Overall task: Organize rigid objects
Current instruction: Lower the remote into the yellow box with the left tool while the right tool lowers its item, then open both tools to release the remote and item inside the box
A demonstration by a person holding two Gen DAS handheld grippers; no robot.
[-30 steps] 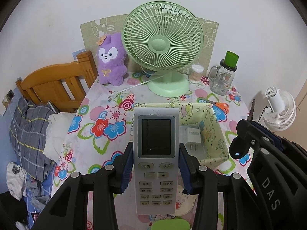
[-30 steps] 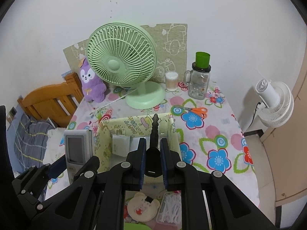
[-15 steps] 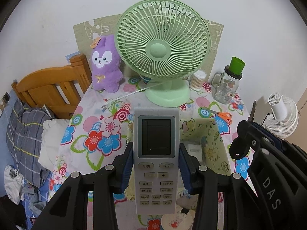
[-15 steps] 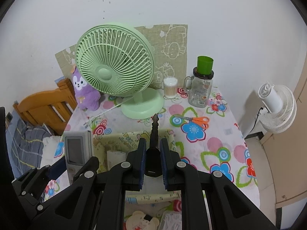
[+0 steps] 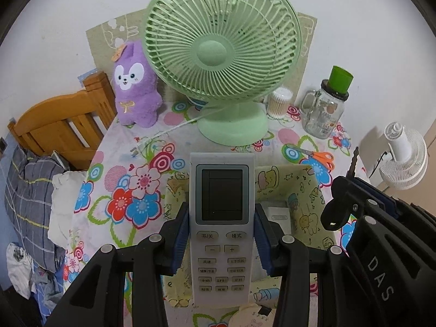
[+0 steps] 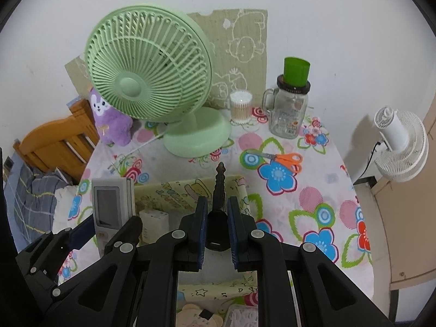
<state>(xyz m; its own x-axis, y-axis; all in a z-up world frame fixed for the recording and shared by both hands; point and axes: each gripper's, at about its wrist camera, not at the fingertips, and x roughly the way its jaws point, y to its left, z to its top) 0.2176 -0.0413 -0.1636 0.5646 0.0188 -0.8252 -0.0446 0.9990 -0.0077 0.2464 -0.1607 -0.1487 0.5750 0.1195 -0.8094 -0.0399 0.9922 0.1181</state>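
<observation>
Remote control [image 5: 222, 226], clamped upright between the left gripper's [image 5: 222, 241] fingers, hangs over the yellow fabric box [image 5: 308, 190] on the surface, while the right gripper's [image 6: 215, 230] fingers pinch a key [image 6: 219, 190] beside it.

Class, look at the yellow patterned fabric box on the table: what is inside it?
Inside the yellow fabric box a white charger plug rests on the bottom. The remote control and the key, each held in a claw, cover much of the interior, so anything else there is hidden.
</observation>
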